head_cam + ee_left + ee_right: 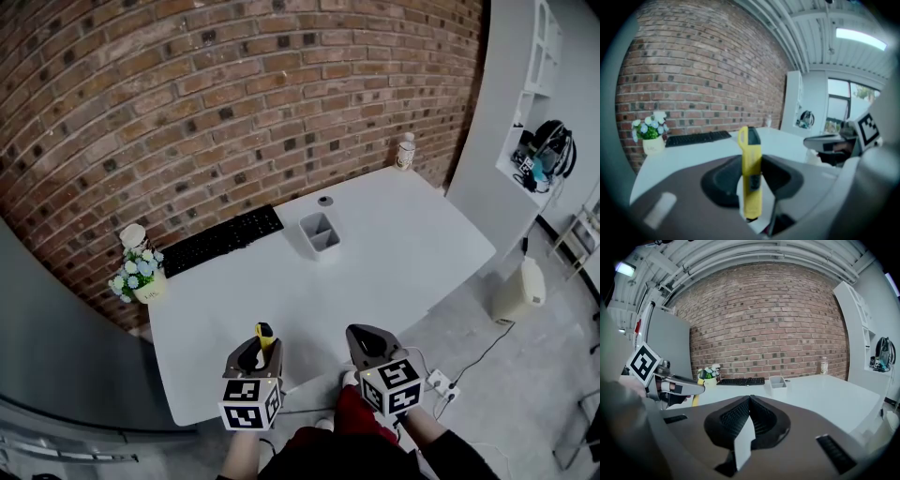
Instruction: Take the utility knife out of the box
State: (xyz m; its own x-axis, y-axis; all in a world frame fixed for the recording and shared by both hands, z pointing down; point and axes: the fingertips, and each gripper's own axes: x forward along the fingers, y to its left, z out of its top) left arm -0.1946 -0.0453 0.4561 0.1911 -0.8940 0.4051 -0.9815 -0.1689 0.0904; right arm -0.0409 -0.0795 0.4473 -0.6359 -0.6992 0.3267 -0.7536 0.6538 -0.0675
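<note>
Item one: my left gripper (260,345), jaws clamped on the yellow utility knife (751,173). The knife stands upright between them over the near edge of the white tabletop (403,253), well apart from the grey box (319,234).

Item two: my right gripper (750,401), jaws pressed together, nothing in them.

Also on the tabletop: keyboard (223,240), flower pot (141,277), bottle (405,152).

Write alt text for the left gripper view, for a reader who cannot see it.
A yellow utility knife stands upright, clamped between the jaws of the left hand-held gripper. Beyond it, a white table carries a black keyboard and a pot of flowers, against a brick wall.
</note>
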